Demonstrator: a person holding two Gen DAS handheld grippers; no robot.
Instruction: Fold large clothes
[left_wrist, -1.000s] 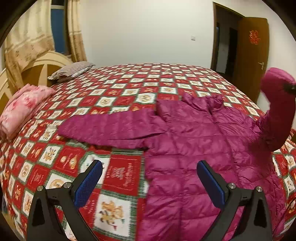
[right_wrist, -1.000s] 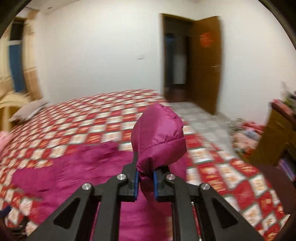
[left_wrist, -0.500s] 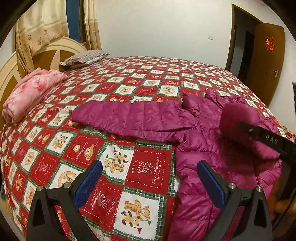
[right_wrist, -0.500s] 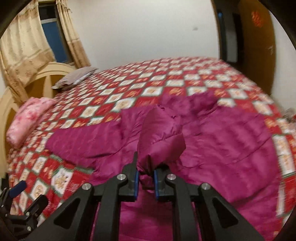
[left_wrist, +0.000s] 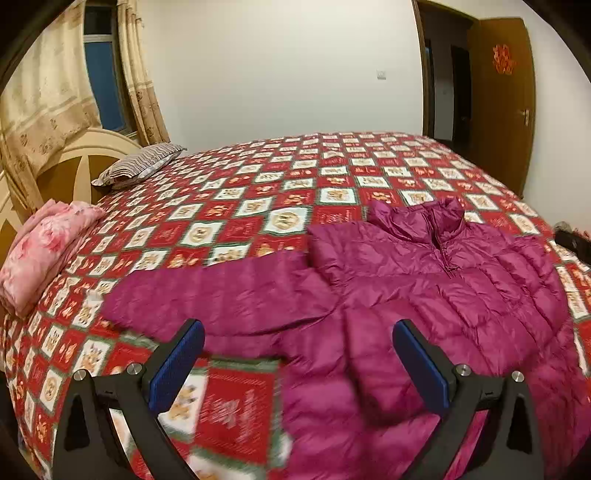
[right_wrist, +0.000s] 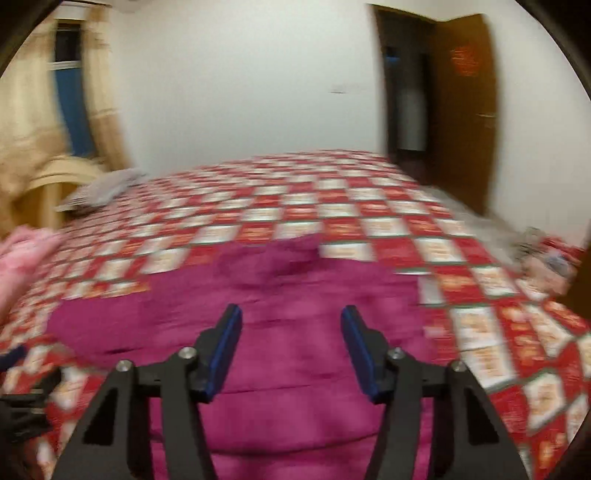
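A magenta puffer jacket (left_wrist: 424, 288) lies flat on the bed, collar toward the far wall. One sleeve (left_wrist: 221, 295) stretches out to the left; the other sleeve (left_wrist: 380, 373) lies folded across the jacket's front. My left gripper (left_wrist: 297, 365) hangs open above the jacket's near left edge, nothing between its blue pads. In the blurred right wrist view the jacket (right_wrist: 295, 325) fills the foreground. My right gripper (right_wrist: 291, 347) is over it with jaws opening and nothing between them.
The bed carries a red, white and green patchwork quilt (left_wrist: 280, 192). A folded pink blanket (left_wrist: 40, 254) lies at the left edge, a striped pillow (left_wrist: 136, 166) by the cream headboard (left_wrist: 74, 162). A brown door (left_wrist: 506, 99) stands open at the right.
My right gripper carried the lifted sleeve over the jacket, sank and let it go; its jaws went from shut to apart. The sleeve now lies on the jacket's front. My left gripper shifted sideways, still open.
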